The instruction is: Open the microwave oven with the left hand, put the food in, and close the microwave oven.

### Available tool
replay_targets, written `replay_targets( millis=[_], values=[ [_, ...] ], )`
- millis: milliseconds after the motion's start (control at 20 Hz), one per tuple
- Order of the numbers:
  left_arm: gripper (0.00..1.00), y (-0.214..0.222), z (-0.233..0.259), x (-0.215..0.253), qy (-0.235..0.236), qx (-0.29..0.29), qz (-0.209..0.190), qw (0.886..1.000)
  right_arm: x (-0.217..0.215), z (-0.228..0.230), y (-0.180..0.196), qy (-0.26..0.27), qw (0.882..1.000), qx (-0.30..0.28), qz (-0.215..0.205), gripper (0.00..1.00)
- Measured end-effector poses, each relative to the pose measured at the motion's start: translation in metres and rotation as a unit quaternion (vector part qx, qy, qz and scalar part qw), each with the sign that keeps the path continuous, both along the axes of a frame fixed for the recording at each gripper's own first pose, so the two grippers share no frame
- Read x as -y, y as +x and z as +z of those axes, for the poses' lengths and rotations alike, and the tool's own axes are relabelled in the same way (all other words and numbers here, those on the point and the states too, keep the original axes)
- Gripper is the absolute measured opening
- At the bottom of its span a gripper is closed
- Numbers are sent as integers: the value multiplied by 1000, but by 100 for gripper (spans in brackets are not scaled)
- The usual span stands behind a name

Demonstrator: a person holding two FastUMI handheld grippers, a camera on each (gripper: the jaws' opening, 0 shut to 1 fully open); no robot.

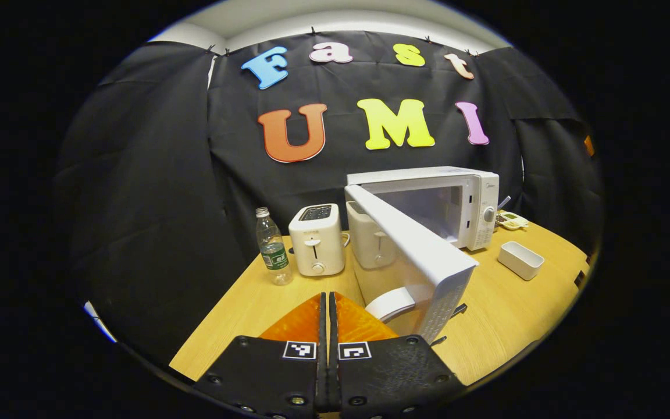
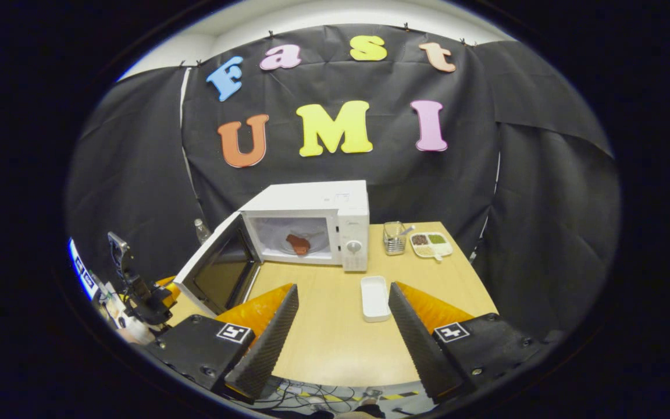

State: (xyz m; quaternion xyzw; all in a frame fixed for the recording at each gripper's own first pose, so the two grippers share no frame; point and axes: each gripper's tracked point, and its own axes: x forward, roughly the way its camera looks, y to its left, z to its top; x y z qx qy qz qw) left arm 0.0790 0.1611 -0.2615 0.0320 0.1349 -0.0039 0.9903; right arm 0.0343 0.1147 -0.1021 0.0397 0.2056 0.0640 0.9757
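- The microwave (image 2: 312, 224) is standing toward the back edge of the worktop (image 2: 335, 343), and its door (image 2: 218, 270) is hanging wide open to the left side.
- The food (image 2: 298, 244), a reddish-brown piece, is lying inside the microwave on the glass plate.
- In the left gripper view, the left gripper (image 1: 328, 302) is showing its fingers pressed together, with nothing between them; the tips are sitting just beside the outer edge of the open door (image 1: 422, 262).
- In the right gripper view, the right gripper (image 2: 341, 299) is keeping its fingers wide apart and is holding nothing, above the front part of the worktop.
- A white rectangular dish (image 2: 374, 298) is lying between the microwave and the front edge.
- A divided tray (image 2: 431, 244) and a small metal basket (image 2: 394, 237) are sitting near the back right corner.
- Two white toasters (image 1: 316, 240) and a water bottle (image 1: 271, 247) are standing near the left edge, behind the door.
- In the right gripper view, the left gripper (image 2: 137, 291) is appearing by the left edge, near the door.
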Motion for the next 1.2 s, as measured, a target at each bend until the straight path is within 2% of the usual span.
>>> replay_targets(
  millis=[50,100,150,200,250,400,450,500,550,600,650,700,750,800,850,900,950,1000,1200],
  values=[
    [0,0,0,8,-8,0,-5,1000,0,-1,2,3,1000,-1,3,91],
    [0,0,1,17,-12,0,-9,1000,3,-2,5,3,1000,-2,4,99],
    [0,2,1,26,-14,-1,-12,1000,6,-2,9,2,1000,-2,4,91],
    [0,4,2,35,-18,-1,-17,1000,8,-1,10,5,1000,-3,4,91],
    [0,7,1,44,-24,-6,-20,1000,8,0,11,9,1000,-3,5,99],
    [0,13,2,73,-38,-10,-37,999,15,-1,15,1,1000,2,12,99],
    [0,16,4,84,-38,-8,-45,998,19,-2,17,-3,1000,1,12,91],
    [10,20,5,95,-36,-6,-53,998,23,-2,20,-4,1000,0,12,90],
    [0,23,4,103,-34,-5,-59,998,28,-4,23,-4,1000,-2,11,91],
    [10,26,5,113,-36,-7,-64,997,32,-5,26,-4,1000,-4,10,91],
    [0,29,5,124,-38,-6,-72,997,37,-5,29,-3,1000,-6,8,99],
    [10,33,6,134,-39,-8,-80,996,44,-7,33,-3,1000,-8,6,99],
    [10,38,7,143,-40,-6,-86,995,49,-7,37,-2,1000,-9,5,99],
    [0,42,8,151,-40,-5,-92,995,54,-8,40,-1,1000,-10,2,99],
    [0,47,9,161,-41,-5,-97,994,60,-8,44,-3,1000,-11,-1,99],
    [10,52,9,170,-43,-4,-102,994,67,-9,47,-5,1000,-11,-4,99],
    [10,57,9,177,-43,-4,-106,993,73,-9,51,-5,1000,-12,-7,99],
    [0,63,10,184,-44,-4,-109,993,77,-11,55,-4,1000,-14,-8,99],
    [0,86,11,210,-47,-4,-121,992,96,-13,70,7,1000,-20,-18,99]
  ],
)
